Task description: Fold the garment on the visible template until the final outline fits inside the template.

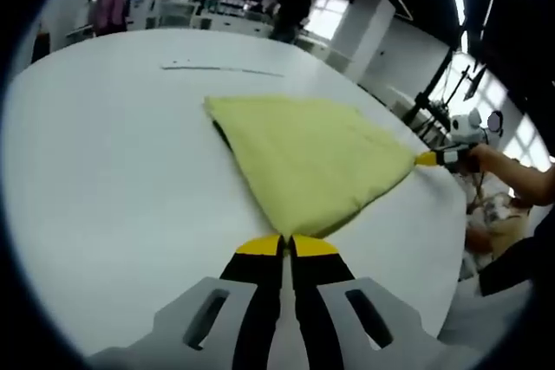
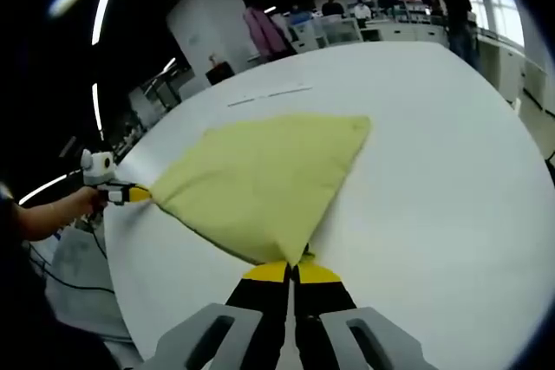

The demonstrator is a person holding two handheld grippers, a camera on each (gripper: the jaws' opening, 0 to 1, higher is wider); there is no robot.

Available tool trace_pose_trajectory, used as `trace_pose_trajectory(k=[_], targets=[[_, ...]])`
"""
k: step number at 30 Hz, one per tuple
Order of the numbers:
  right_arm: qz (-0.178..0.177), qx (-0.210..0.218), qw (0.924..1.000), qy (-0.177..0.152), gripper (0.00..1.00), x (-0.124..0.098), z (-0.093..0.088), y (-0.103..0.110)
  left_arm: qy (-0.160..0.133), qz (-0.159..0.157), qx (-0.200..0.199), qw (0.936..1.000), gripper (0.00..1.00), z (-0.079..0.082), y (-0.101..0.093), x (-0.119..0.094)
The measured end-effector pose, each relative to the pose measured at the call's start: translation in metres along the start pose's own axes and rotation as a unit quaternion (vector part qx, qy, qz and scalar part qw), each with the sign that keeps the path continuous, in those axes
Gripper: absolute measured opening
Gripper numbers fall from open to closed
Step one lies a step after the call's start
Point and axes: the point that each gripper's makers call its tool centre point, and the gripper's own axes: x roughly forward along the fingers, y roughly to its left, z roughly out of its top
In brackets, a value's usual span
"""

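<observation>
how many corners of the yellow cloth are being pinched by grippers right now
2. The left gripper grips one corner of the yellow garment; the right gripper grips another. Folded layers may hide more.

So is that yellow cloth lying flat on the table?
No, both grippers, left and right, pinch corners of the yellow cloth, stretched taut above the white table.
</observation>
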Motion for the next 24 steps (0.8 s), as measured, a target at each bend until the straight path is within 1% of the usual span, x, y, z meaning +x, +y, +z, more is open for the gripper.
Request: trace_pose_trajectory(k=[1,3,8,10,17,24], targets=[[-0.002,-0.006,1.0000,0.004,0.00,0.000,-0.002,0.000,0.005,0.009,0.015,0.9998,0.00,-0.001,0.002,-0.001],[-0.008,-0.015,0.9998,0.012,0.00,0.000,-0.007,-0.002,0.015,0.014,0.028,0.9994,0.00,-0.006,0.003,-0.001],[-0.008,-0.012,0.9999,0.009,0.00,-0.003,-0.009,0.000,0.016,0.015,0.034,0.9992,0.00,-0.007,0.002,-0.003],[-0.009,-0.014,0.9998,0.010,0.00,-0.004,-0.011,-0.001,0.021,0.016,0.042,0.9988,0.00,-0.009,0.001,-0.004],[-0.008,-0.016,0.9997,0.017,0.00,-0.007,-0.022,0.002,0.032,0.013,0.055,0.9979,0.00,-0.018,-0.004,-0.008],[-0.003,-0.015,0.9997,0.018,0.00,-0.013,-0.030,0.007,0.034,0.012,0.058,0.9976,0.00,-0.023,-0.009,-0.013]])
